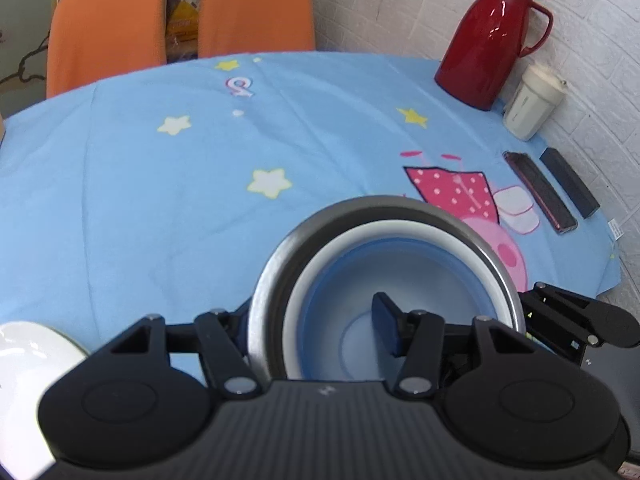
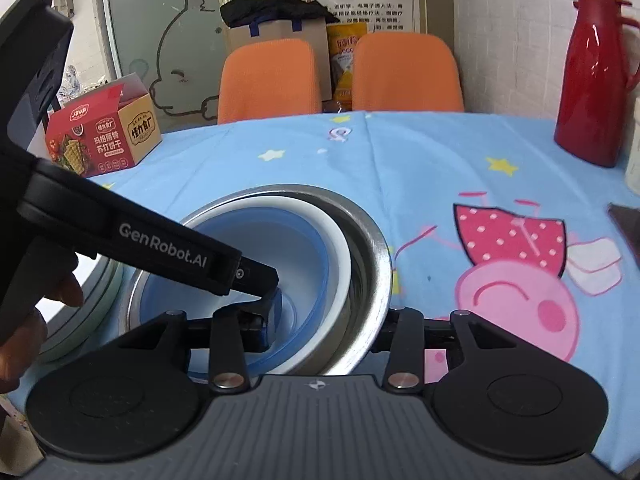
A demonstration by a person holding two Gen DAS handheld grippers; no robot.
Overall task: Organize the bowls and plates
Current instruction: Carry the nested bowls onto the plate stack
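Observation:
A steel bowl [image 1: 268, 280] stands on the blue tablecloth with a white-rimmed blue bowl [image 1: 420, 272] nested inside it. My left gripper [image 1: 316, 324] straddles the left wall of the stack, one finger inside the blue bowl and one outside the steel rim, jaws wide apart. My right gripper [image 2: 328, 320] straddles the right wall of the same steel bowl [image 2: 372, 256] and blue bowl [image 2: 312, 256] in the same way. White plates [image 1: 28, 364] lie at the lower left; they show as a stack [image 2: 92, 292] in the right wrist view.
A red jug [image 1: 488, 40], a white cup [image 1: 532, 100] and two dark flat devices [image 1: 540, 192] stand along the right wall. A snack box [image 2: 104, 132] sits at the table's far left. Two orange chairs [image 1: 180, 20] stand behind the table.

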